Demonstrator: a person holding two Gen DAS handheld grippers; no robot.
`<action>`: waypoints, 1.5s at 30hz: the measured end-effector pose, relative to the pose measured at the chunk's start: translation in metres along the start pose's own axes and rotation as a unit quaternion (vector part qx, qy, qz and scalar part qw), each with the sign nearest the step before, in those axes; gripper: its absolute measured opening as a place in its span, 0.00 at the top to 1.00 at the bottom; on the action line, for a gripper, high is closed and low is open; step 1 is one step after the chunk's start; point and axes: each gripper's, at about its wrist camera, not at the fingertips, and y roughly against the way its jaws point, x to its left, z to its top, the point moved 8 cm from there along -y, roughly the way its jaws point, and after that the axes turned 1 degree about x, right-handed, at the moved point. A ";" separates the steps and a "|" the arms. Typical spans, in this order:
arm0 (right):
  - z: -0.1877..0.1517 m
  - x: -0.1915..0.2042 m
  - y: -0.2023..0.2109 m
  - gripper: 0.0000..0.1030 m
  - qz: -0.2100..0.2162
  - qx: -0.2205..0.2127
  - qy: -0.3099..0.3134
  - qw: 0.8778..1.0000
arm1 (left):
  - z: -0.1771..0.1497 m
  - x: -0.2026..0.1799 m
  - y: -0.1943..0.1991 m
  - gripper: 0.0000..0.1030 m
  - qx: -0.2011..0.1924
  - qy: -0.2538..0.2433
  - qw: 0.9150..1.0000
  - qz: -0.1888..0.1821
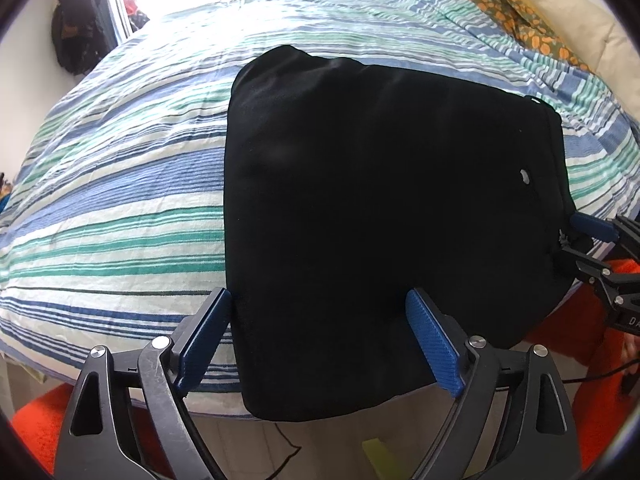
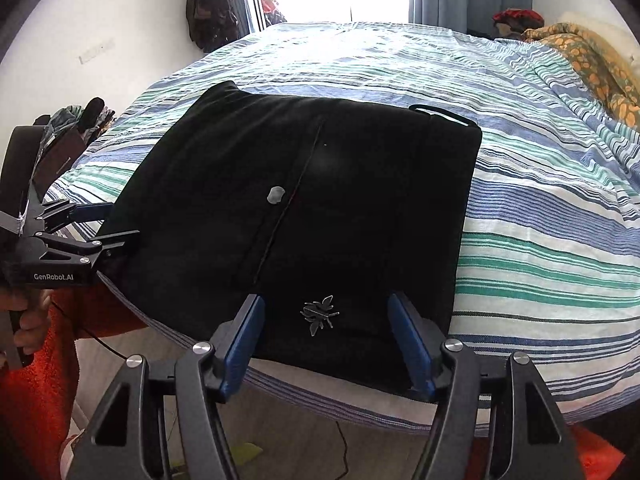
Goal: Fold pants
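Lying folded square, soft black pants (image 2: 304, 216) sit between both gaping, empty tools (image 1: 320, 328) (image 2: 326, 344).

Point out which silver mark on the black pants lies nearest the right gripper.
The leaf-shaped emblem, between the right gripper fingers; the oval button sits farther up the pants.

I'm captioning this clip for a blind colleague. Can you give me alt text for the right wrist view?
Folded black pants lie on a bed with a blue, green and white striped cover, their near edge overhanging it. The right claw is open over that near edge, beside a small metal insect emblem. The left claw reaches the pants' left edge.
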 end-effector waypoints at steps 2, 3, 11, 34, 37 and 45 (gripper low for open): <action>-0.001 0.000 -0.001 0.35 0.001 -0.001 0.003 1.000 | 0.001 0.000 -0.002 0.11 0.004 0.006 1.000 -0.004; -0.001 0.000 -0.001 0.34 0.002 -0.002 0.004 1.000 | 0.001 0.000 -0.002 0.10 0.004 0.007 1.000 -0.005; -0.003 0.000 -0.002 0.32 0.006 -0.003 0.006 1.000 | 0.002 -0.006 -0.001 0.10 0.003 -0.003 1.000 0.004; -0.005 0.003 -0.006 0.29 -0.002 -0.005 0.022 1.000 | -0.003 -0.004 -0.005 0.05 0.010 0.004 1.000 0.004; -0.006 0.004 -0.006 0.28 -0.002 -0.005 0.022 1.000 | -0.003 -0.003 -0.005 0.05 0.010 0.004 1.000 0.004; -0.006 0.004 -0.006 0.26 -0.001 -0.004 0.026 1.000 | -0.003 -0.003 -0.006 0.04 0.009 0.007 1.000 0.006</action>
